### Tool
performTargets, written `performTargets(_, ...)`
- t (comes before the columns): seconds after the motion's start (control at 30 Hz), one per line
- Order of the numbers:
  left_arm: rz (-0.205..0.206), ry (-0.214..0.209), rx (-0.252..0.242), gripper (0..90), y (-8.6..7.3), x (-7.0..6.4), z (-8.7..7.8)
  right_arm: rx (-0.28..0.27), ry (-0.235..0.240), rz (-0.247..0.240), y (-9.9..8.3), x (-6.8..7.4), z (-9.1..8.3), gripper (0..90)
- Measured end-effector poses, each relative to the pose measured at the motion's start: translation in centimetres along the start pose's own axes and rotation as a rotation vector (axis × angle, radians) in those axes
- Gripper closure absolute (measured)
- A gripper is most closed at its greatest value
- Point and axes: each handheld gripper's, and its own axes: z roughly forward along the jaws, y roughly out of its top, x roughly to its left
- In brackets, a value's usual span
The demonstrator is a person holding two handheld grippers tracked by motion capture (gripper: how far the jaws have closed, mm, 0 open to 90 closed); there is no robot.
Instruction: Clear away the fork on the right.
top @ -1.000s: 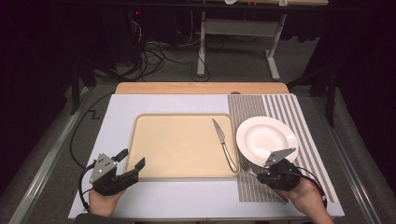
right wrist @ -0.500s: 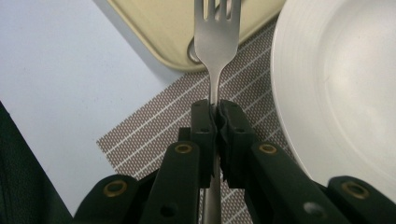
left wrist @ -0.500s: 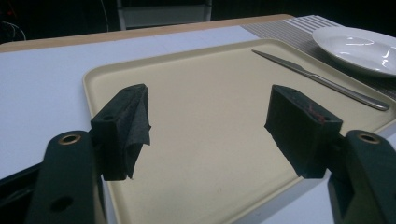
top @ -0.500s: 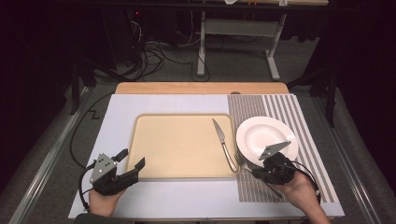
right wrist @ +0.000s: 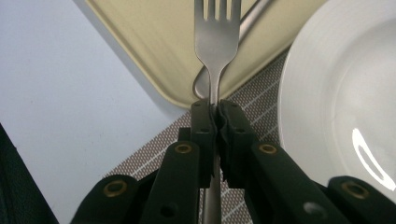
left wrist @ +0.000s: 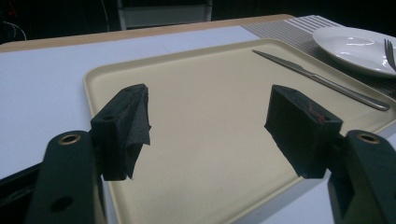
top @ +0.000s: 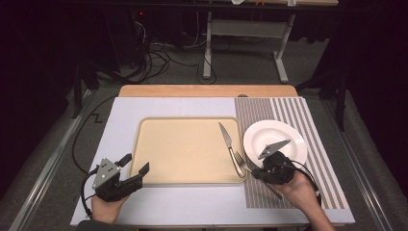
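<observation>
— What is the right gripper [right wrist: 215, 116] holding?

— A plain steel fork [right wrist: 216, 39]. The jaws are clamped on its neck, with four tines pointing away and the handle running back beneath the gripper.

— Where does the fork sit?

— Over the near right corner of the beige tray [top: 185, 151], just beside the white plate [top: 281, 137] on the striped mat [top: 320, 159]. A knife [top: 230, 147] lies in the tray.

— And the left gripper [top: 136, 171]?

— Its jaws stand wide apart with nothing between them, at the tray's near left corner on the tabletop [top: 120, 118].

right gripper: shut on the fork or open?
Shut on the fork. In the right gripper view, the right gripper has both jaws pressed against the fork's neck, with the tines sticking out beyond them over the tray.
</observation>
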Motion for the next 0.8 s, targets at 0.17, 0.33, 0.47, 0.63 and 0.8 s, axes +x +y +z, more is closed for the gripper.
performTargets(0.17, -0.003, -0.002, 0.0, 31.3, 0.0, 0.1, 0.0, 0.013, -0.002, -0.021, 1.4, 0.2, 0.5, 86.2)
performTargets(0.33, -0.005, 0.0, -0.002, 31.3, 0.0, 0.0, 0.0, -0.005, -0.005, -0.049, 3.3, 0.6, 0.6, 86.2)
performTargets(0.47, -0.007, 0.0, -0.002, 31.3, 0.0, 0.1, 0.0, 0.007, -0.002, -0.059, 4.5, 0.9, 1.1, 86.2)
performTargets(0.63, -0.006, -0.002, -0.001, 31.3, 0.0, 0.1, 0.0, 0.019, 0.003, -0.06, 5.8, 1.0, 1.6, 86.2)
performTargets(0.8, -0.005, -0.003, -0.001, 31.3, 0.0, 0.1, 0.0, 0.029, 0.007, -0.054, 6.9, 0.8, 2.2, 86.2)
